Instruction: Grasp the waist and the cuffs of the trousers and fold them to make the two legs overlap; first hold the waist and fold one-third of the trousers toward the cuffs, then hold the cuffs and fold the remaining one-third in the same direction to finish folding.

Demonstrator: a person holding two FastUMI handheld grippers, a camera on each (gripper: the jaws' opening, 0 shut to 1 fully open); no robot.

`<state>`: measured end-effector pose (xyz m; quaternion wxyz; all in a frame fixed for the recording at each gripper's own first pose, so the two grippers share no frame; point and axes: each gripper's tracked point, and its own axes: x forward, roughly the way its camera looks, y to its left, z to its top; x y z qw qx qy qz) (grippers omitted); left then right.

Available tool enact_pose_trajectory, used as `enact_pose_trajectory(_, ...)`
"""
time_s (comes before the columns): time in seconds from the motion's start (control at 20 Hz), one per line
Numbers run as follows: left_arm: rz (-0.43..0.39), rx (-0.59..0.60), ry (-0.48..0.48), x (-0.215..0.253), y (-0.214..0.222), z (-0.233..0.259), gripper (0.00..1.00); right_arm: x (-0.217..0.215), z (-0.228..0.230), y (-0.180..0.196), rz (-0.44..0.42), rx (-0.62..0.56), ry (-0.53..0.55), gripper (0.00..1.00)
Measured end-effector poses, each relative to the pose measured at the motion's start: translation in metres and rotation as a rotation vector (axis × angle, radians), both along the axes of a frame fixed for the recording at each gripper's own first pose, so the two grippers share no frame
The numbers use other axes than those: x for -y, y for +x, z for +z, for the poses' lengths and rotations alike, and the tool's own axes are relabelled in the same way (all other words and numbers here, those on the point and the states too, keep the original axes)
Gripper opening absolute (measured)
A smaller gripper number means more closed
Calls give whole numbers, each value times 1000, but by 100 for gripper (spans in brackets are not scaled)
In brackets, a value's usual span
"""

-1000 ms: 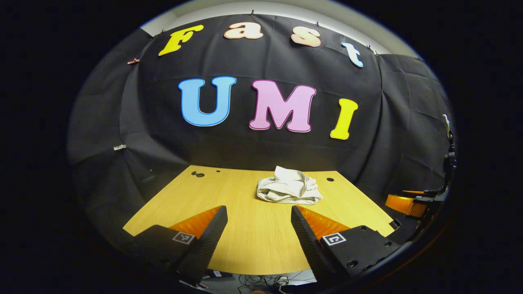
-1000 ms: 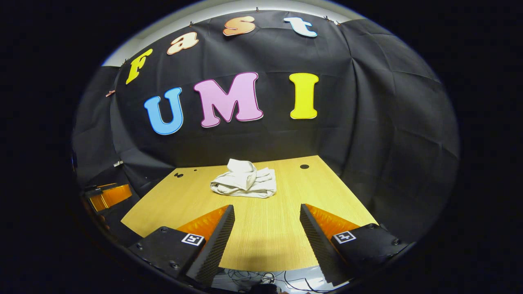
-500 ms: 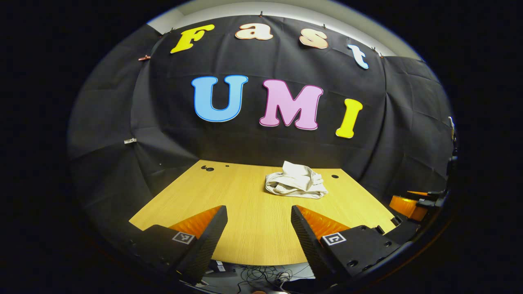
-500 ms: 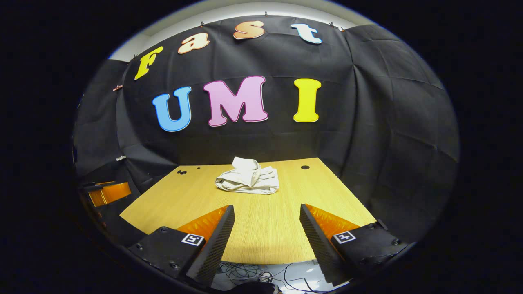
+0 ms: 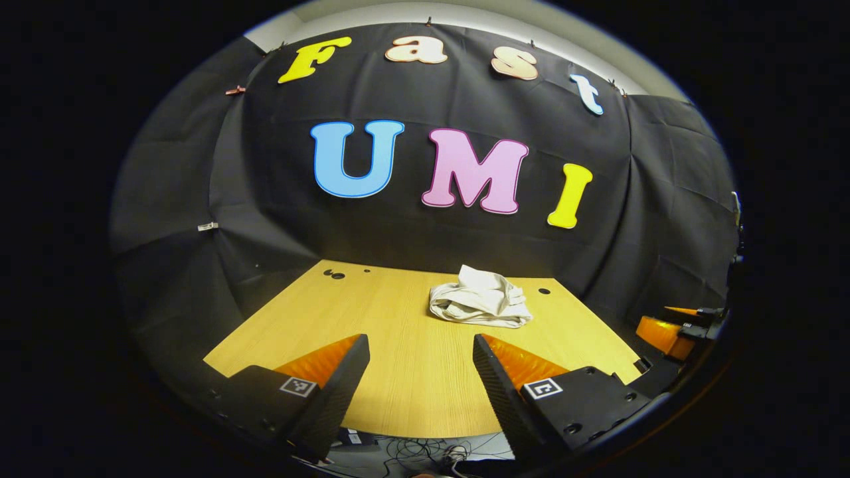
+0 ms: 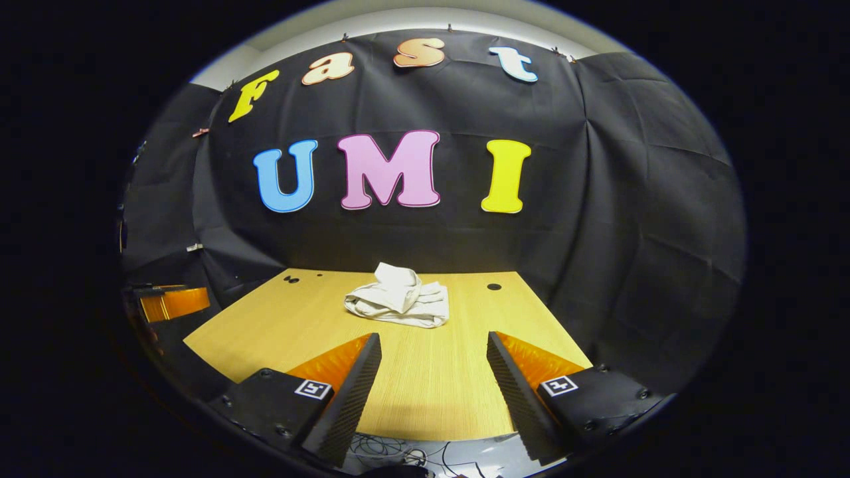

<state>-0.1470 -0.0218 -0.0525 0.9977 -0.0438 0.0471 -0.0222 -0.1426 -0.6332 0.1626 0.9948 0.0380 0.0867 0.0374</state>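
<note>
The off-white trousers (image 5: 479, 305) lie in a crumpled bundle on the far part of the wooden table (image 5: 398, 345); waist and cuffs cannot be told apart. In the right gripper view the same trousers (image 6: 397, 303) rest near the table's (image 6: 425, 378) back middle. My left gripper (image 5: 418, 348) hangs open over the table's near edge, well short of the cloth, nothing between its fingers. My right gripper (image 6: 431, 345) is open too, at the near edge and apart from the bundle. The right gripper (image 5: 671, 325) also shows at the far right of the left gripper view, the left gripper (image 6: 169, 302) at the far left of the right gripper view.
Small dark holes (image 5: 337, 274) mark the table's far left, with another hole (image 5: 544, 291) to the right of the trousers. Black cloth walls close the booth behind and at both sides. Cables (image 5: 425, 451) lie on the floor below the table's near edge.
Both gripper views have shifted slightly, backing a little from the table and then tilting; the trousers look a bit smaller and have not been touched. Both grippers have stayed open.
</note>
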Motion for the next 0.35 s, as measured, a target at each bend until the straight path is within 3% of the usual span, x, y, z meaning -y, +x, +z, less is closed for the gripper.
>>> enact_pose_trajectory(0.35, 0, -4, 31, 2, 6, -3, 97, -2, -7, -6, 14, -29, 1, 98)
